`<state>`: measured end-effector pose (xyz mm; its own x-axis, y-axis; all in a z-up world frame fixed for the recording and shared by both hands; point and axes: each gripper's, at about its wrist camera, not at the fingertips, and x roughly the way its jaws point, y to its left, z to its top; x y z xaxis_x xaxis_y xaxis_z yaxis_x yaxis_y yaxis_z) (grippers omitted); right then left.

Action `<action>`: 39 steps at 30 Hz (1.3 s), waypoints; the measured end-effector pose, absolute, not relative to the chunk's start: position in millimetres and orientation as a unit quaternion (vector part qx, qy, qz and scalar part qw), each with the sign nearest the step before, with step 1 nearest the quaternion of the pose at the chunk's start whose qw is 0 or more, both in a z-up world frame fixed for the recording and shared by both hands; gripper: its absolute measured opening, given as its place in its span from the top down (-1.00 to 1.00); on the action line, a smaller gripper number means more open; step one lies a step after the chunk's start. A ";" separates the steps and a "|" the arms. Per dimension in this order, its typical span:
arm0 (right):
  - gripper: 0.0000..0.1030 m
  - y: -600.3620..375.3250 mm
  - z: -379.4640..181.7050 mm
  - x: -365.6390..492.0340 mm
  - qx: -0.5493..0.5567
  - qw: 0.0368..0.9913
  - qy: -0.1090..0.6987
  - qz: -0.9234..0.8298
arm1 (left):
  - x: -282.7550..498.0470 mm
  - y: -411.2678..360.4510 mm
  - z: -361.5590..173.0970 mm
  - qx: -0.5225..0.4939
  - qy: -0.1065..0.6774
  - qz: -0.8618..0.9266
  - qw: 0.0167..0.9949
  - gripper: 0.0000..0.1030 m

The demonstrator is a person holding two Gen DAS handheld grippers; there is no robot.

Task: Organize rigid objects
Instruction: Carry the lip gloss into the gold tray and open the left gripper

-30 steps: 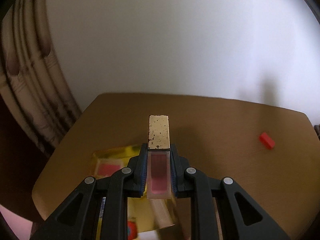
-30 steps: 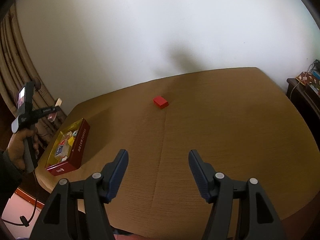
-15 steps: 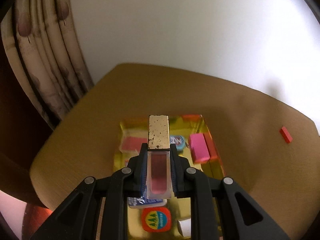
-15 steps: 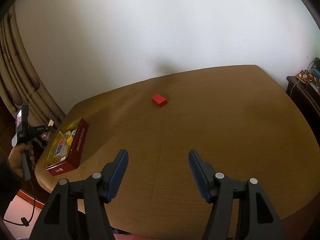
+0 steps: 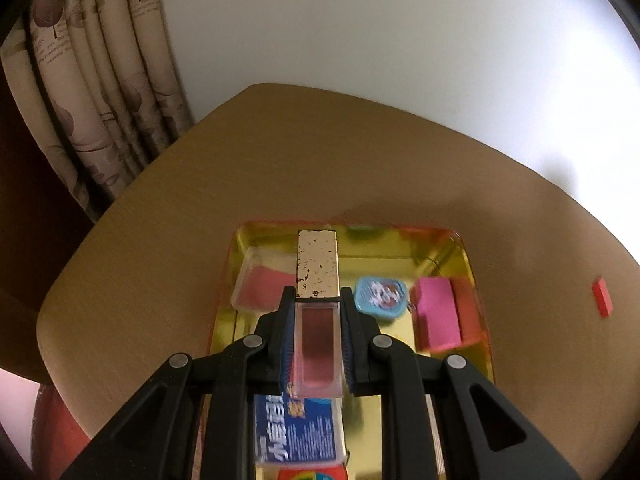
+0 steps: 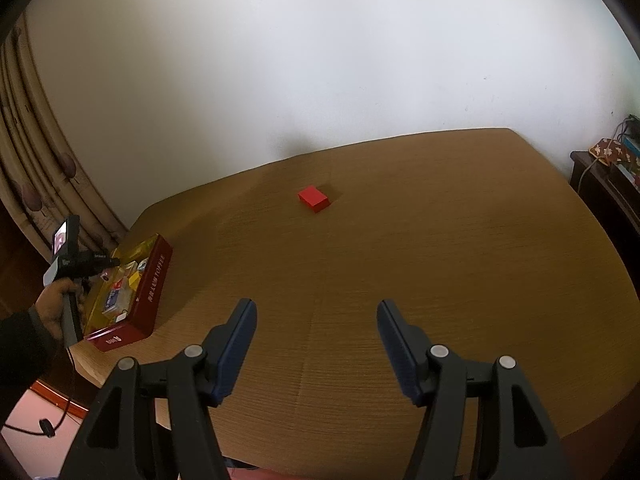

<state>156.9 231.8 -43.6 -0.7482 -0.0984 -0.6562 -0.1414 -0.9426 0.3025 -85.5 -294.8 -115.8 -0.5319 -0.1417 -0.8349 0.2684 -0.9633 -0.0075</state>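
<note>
Gold-capped lipstick (image 5: 317, 312) sits clamped in my left gripper (image 5: 316, 344), low centre of the left view, hovering over the tin (image 5: 478, 280). Inside that tin: a pink block (image 5: 438, 318) at right, a blue eraser (image 5: 380, 298) beside it, a pink pad (image 5: 262, 290) at left, a blue-labelled box (image 5: 296, 432) under my fingers. My right gripper (image 6: 316, 350) hangs wide, holding nothing, bottom centre of its view above the bench (image 6: 440, 260). Out there, mid-frame, lies a red block (image 6: 314, 198), well apart from the tin (image 6: 150, 280) at lower left.
</note>
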 end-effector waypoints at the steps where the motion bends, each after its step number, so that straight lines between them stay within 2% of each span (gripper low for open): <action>1: -0.25 231.6 -44.9 155.8 -0.356 0.011 0.170 0.919 | -89.9 -295.8 -117.3 0.474 0.068 -0.869 0.120 0.67; 23: -0.25 231.3 -53.3 146.1 -0.368 0.010 0.176 0.913 | -102.1 -306.0 -142.8 0.496 0.062 -0.855 0.141 0.66; 25: -0.25 230.8 -52.7 146.9 -0.367 0.010 0.174 0.914 | -100.6 -304.2 -139.8 0.492 0.062 -0.857 0.137 0.49; 27: -0.25 230.8 -53.5 147.8 -0.368 0.010 0.171 0.914 | -97.1 -300.7 -131.4 0.482 0.066 -0.863 0.138 -0.16; 28: -0.25 231.0 -54.2 148.1 -0.369 0.011 0.171 0.913 | -94.4 -300.1 -125.2 0.473 0.064 -0.868 0.138 -0.27; 32: -0.25 231.1 -60.7 146.1 -0.375 0.014 0.169 0.911 | -83.2 -296.9 -90.7 0.448 0.044 -0.887 0.103 -0.33; 34: -0.25 228.4 -65.1 142.2 -0.379 0.013 0.160 0.911 | -67.4 -298.0 -65.2 0.424 0.038 -0.900 0.089 -0.43; 36: -0.25 224.8 -69.7 138.9 -0.382 0.014 0.145 0.913 | -42.3 -299.9 -41.2 0.390 0.038 -0.917 0.079 -0.70; 39: -0.25 216.6 -79.7 128.9 -0.383 0.006 0.123 0.916 | 5.5 -297.8 -20.5 0.335 0.043 -0.940 0.043 -0.98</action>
<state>128.9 216.6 -79.7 -0.7069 -0.0826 -0.7024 -0.1062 -0.9695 0.2209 5.5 -297.8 -20.5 -0.7718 -0.0518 -0.6338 0.1095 -0.9926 -0.0521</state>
